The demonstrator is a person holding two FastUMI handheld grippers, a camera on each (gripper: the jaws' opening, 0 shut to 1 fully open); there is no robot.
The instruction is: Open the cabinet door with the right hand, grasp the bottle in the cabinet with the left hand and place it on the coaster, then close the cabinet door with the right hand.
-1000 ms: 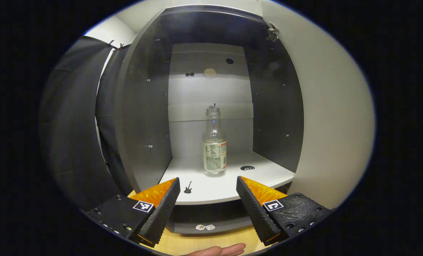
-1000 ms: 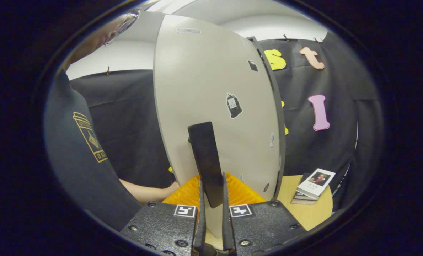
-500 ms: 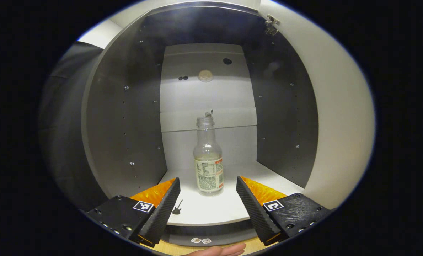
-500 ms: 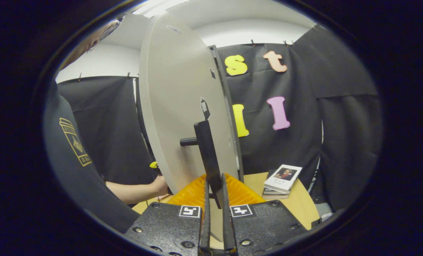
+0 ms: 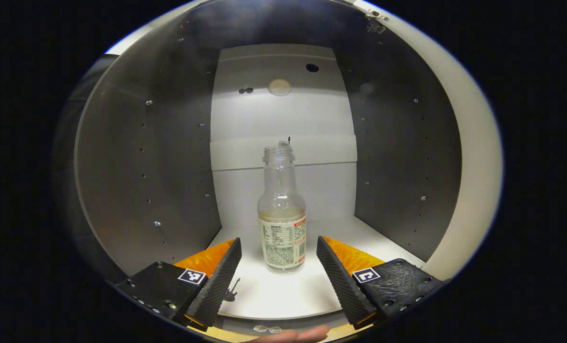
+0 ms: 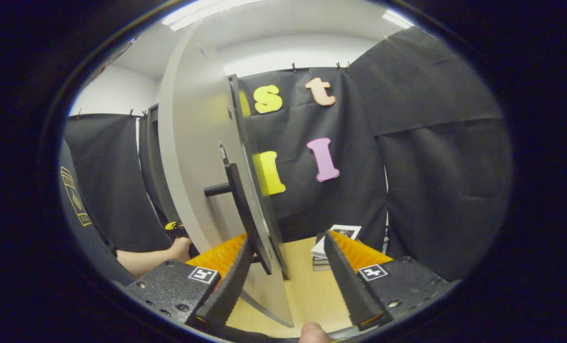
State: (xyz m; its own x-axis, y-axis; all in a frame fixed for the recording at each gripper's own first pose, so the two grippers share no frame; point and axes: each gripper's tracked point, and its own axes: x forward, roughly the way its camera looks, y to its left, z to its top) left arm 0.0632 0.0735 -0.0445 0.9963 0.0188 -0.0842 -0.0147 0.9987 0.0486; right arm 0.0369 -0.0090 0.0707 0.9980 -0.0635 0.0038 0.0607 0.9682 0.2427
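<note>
In the left gripper view a clear glass bottle (image 5: 282, 214) with a paper label and no cap stands upright on the white shelf (image 5: 283, 295) inside the open cabinet. My left gripper (image 5: 278, 247) is open, its fingers on either side of the bottle's lower part, apart from it. In the right gripper view the pale cabinet door (image 6: 193, 157) stands swung open, nearly edge-on. Its dark bar handle (image 6: 245, 214) lies beside the left finger of my right gripper (image 6: 288, 238), which is open and no longer clamps it.
The cabinet's dark side walls (image 5: 145, 166) close in left and right of the bottle. A stack of books (image 6: 329, 243) lies on the wooden table (image 6: 307, 295) behind the door. A person's forearm (image 6: 145, 259) reaches behind the door at lower left.
My left gripper has moved deeper into the cabinet, so the bottle now sits between its fingers. My right gripper has let go of the door handle and opened; the door swung wider.
</note>
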